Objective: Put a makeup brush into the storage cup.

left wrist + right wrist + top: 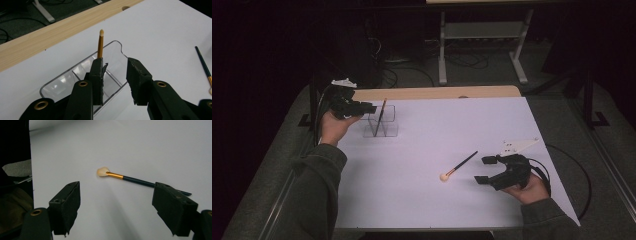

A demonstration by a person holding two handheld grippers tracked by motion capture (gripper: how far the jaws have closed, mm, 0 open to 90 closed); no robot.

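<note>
At the far left of the white table [422, 200], the left gripper [371, 108] is hovering with its jaws spread just beside a clear plastic organizer [381, 125], in which one brush [380, 117] is standing tilted with its tip up. Toward the right, a second brush [458, 166] is lying flat on the table, its pale tuft pointing to the person, and the right gripper [485, 170] is waiting near it, jaws spread wide and touching nothing
</note>
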